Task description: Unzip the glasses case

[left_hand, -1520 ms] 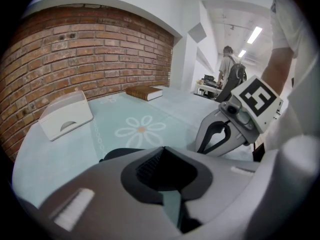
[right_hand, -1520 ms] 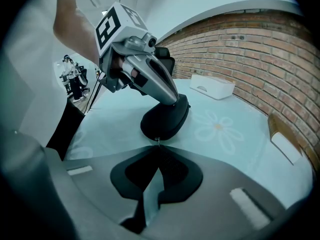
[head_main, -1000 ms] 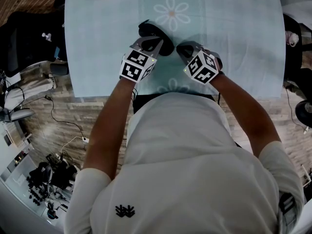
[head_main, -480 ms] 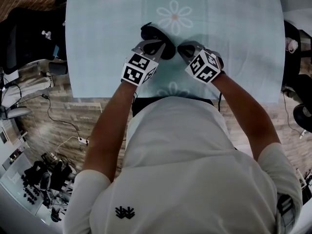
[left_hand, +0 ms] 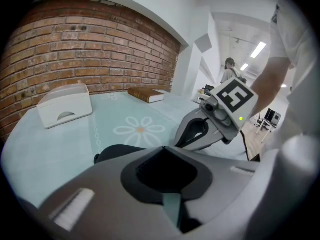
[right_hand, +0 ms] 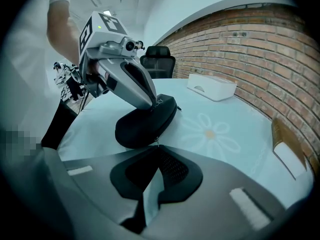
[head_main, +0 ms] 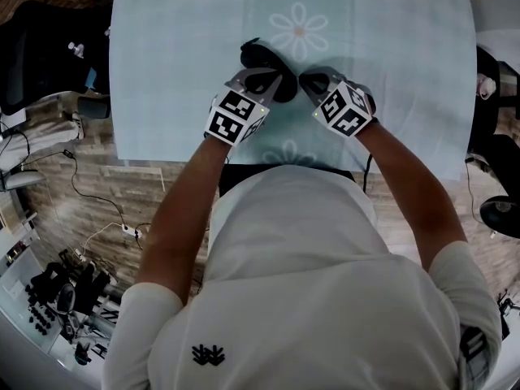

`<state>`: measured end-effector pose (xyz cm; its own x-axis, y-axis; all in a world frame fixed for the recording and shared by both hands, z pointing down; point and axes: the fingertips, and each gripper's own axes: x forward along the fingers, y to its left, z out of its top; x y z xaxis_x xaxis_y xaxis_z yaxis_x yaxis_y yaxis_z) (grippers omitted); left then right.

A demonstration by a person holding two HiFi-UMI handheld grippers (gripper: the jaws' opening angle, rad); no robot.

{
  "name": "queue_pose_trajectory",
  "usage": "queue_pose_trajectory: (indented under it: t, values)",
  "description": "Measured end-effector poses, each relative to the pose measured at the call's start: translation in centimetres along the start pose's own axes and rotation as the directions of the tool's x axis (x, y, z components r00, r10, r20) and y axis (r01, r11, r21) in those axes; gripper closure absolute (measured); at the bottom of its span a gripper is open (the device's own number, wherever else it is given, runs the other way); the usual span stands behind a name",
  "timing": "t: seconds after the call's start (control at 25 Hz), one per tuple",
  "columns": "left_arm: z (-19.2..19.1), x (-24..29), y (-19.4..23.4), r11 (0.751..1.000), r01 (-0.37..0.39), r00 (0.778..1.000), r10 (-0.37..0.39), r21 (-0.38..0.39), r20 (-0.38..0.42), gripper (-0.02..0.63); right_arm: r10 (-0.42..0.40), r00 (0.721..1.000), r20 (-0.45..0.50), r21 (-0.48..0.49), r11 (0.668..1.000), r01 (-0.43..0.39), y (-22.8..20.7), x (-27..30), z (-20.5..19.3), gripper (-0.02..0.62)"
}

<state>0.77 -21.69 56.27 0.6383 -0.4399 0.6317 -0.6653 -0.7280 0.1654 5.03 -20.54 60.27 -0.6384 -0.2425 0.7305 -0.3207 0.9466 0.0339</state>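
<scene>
Table (right_hand: 225, 134): left tool (right_hand: 154, 104) on glasses case (right_hand: 140, 126)

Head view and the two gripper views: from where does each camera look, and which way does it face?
Head view: on the person's head, looking steeply down at the table; shirt, both forearms, left hand-held gripper and right hand-held gripper show.
Left gripper view: rides that gripper, looks along its closed jaws toward the brick wall; the right one shows.
Right gripper view: looks along its jaws, closed at the zipper pull, to the glasses case, the left one's tips on it.
Both gripper views share the white box.
</scene>
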Motion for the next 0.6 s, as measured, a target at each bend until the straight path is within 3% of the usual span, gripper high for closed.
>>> queue_pose_trajectory:
  t: [0.6]
  values:
    - [0.4,0.1,-0.4,0.999,0.018,0.999,-0.017,-0.033,0.047,0.552,0.016,1.000,-0.004,-0.034,0.999,-0.016,-1.5,0.9,0.7,0.595]
